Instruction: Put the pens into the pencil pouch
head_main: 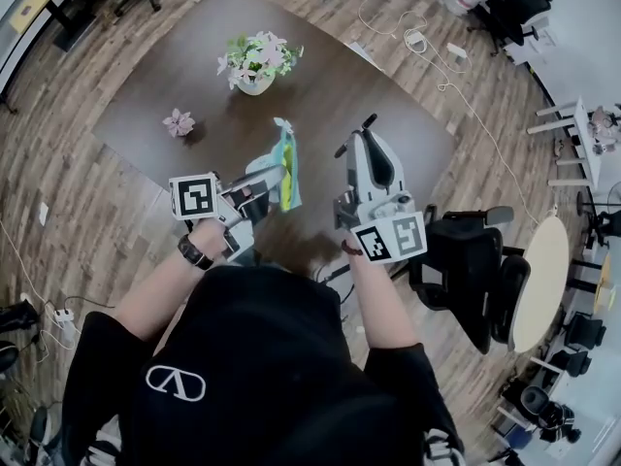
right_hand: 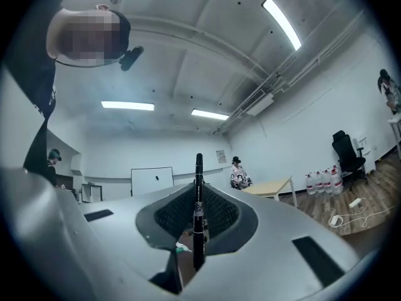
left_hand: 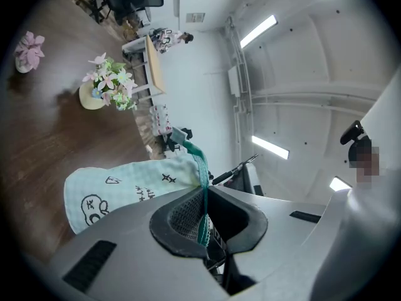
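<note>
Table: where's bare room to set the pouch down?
Bare: table right of the flower pot to its right corner, and left of the pot beyond the pink flower. Crowded: near edge, around pouch, left gripper, right gripper.

Flower vase point(head_main: 254, 66) ahead (mid-table), open tabletop point(head_main: 320, 95) rightward

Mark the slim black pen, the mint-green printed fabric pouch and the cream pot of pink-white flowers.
slim black pen point(right_hand: 198, 199), right gripper view, mid-barrel.
mint-green printed fabric pouch point(left_hand: 128, 190), left gripper view, side panel.
cream pot of pink-white flowers point(head_main: 254, 86), head view, pot wall.
</note>
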A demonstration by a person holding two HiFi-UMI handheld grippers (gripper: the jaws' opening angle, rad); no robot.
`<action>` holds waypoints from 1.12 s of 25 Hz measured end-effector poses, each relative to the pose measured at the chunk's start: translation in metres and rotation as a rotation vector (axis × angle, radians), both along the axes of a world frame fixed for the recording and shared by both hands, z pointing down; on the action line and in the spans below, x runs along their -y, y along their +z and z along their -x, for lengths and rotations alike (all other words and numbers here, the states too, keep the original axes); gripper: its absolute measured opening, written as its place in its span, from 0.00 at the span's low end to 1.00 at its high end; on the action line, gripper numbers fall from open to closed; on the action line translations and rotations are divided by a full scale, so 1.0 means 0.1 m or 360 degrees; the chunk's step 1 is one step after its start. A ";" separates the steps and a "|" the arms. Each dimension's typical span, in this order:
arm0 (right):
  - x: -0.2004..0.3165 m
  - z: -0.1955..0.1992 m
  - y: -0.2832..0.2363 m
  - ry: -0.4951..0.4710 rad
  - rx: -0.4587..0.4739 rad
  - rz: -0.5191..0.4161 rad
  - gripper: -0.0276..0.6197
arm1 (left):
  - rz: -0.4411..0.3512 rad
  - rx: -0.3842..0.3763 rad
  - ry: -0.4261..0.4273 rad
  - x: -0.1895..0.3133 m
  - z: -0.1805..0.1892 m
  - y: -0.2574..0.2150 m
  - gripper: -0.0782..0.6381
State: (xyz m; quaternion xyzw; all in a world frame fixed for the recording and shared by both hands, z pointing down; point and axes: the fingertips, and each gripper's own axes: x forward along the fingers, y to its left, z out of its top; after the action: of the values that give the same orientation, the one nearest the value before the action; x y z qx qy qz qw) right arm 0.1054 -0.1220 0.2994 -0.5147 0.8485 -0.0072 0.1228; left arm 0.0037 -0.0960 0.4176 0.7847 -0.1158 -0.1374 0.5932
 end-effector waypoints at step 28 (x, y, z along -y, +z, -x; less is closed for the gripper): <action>-0.09 0.81 0.24 -0.0505 0.0008 0.0049 0.26 | -0.0086 -0.0128 -0.0047 0.28 0.05 -0.43 0.13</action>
State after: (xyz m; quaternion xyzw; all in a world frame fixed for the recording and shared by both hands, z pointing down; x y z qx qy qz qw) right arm 0.0245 -0.1134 0.3233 -0.3762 0.9186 -0.0408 0.1142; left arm -0.0014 -0.1241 0.3742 0.7926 -0.0997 -0.1807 0.5738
